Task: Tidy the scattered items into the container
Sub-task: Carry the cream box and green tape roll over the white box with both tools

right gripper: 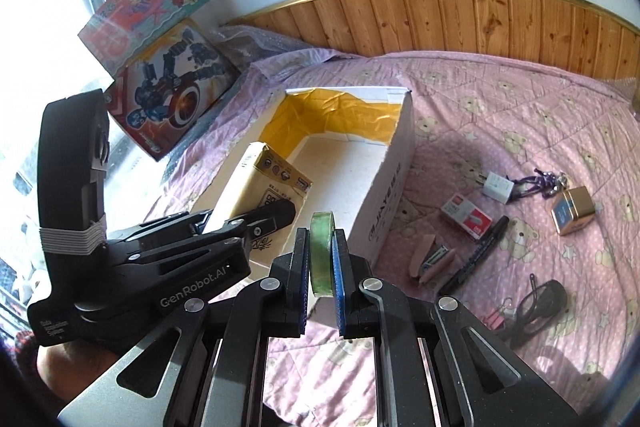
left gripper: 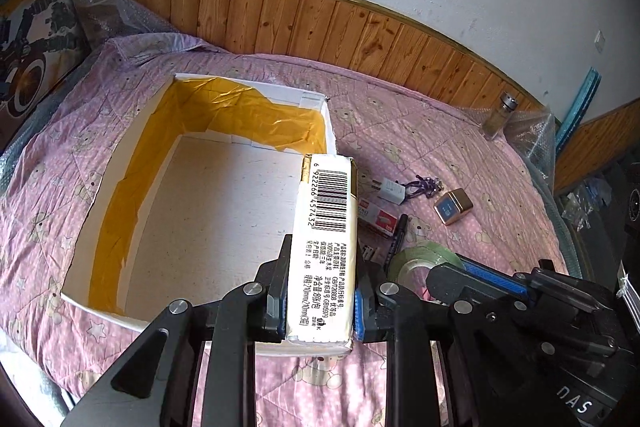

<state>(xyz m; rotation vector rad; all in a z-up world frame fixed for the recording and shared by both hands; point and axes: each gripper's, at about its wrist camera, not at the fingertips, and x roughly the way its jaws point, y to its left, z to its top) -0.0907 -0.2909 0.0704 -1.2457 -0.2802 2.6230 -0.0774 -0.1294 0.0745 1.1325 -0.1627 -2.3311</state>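
Gripping a pack of tissues (left gripper: 325, 247), the left claw (left gripper: 320, 291) is clamped on its long sides; left wrist view. Barcode faces up. Pack hangs over the right near corner of the open cardboard box (left gripper: 120, 147), white inside with yellow tape on its walls. Box sits on a pink quilted bed (left gripper: 420, 131). Right of the box on the quilt: white charger plug (left gripper: 391, 190), purple keychain (left gripper: 424, 185), small gold tin (left gripper: 453, 206), staple box (left gripper: 378, 218), black marker (left gripper: 397, 239). Glass jar (left gripper: 498, 117) stands far right near the wood panelling. Right claw enters low right with a green tape roll (left gripper: 424, 261).

Right wrist view: right claw (right gripper: 322, 259) clamped on the green tape roll (right gripper: 322, 253), roll held on edge, above the near wall of the box (right gripper: 394, 187). Left claw (right gripper: 256, 223) at left holds the tissue pack (right gripper: 256, 183) over the box interior. On the quilt right of the box: plug (right gripper: 497, 186), staple box (right gripper: 466, 217), pink stapler (right gripper: 434, 261), marker (right gripper: 476, 255), gold tin (right gripper: 572, 211), black glasses (right gripper: 540, 303). Two toy boxes (right gripper: 168, 95) lean far left.
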